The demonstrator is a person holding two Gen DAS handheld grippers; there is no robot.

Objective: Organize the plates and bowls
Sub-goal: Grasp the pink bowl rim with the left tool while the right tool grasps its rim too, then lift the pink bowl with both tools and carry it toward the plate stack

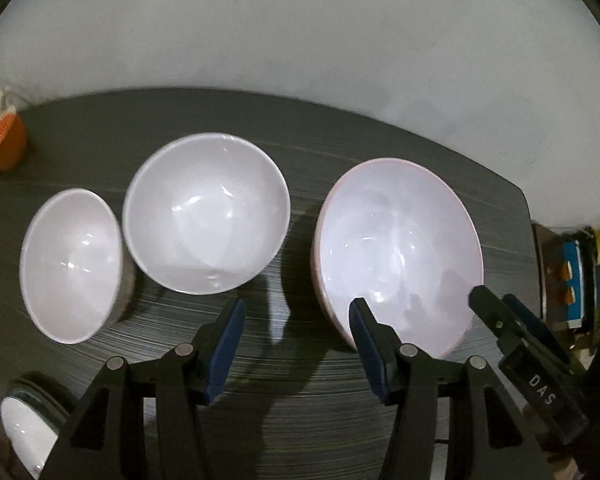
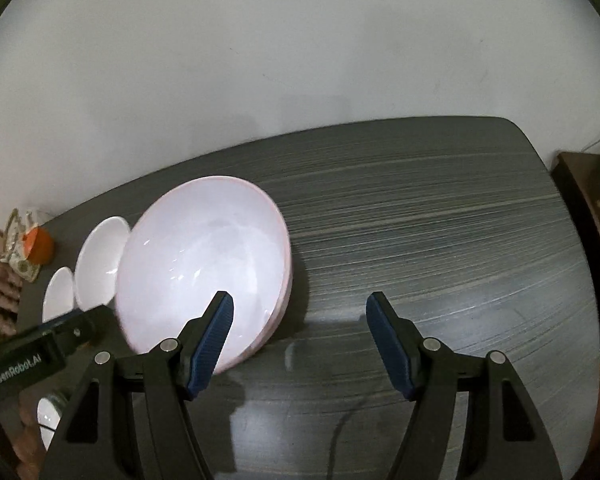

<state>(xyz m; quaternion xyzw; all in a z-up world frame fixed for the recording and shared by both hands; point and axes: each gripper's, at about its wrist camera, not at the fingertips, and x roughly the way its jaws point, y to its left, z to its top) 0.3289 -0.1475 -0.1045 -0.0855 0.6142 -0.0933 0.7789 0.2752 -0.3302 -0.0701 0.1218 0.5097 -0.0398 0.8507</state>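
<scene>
On the table (image 1: 340, 152) three bowls sit in a row; the small bowl (image 1: 72, 264) lies at nine o'clock of the middle bowl (image 1: 206, 212), nearly touching; the large bowl (image 1: 396, 252) lies at three o'clock, apart. A cup (image 1: 6, 142) stands at ten o'clock, near the table's far left edge

In the left wrist view, a white dish (image 1: 22, 432) at the lower left is cut off by the picture's edge and partly hidden behind the left claw (image 1: 296, 344). The orange item (image 1: 6, 144) on the counter (image 1: 340, 128) is clipped and blurred. The clutter (image 1: 576, 280) at far right is too distorted to identify.
</scene>
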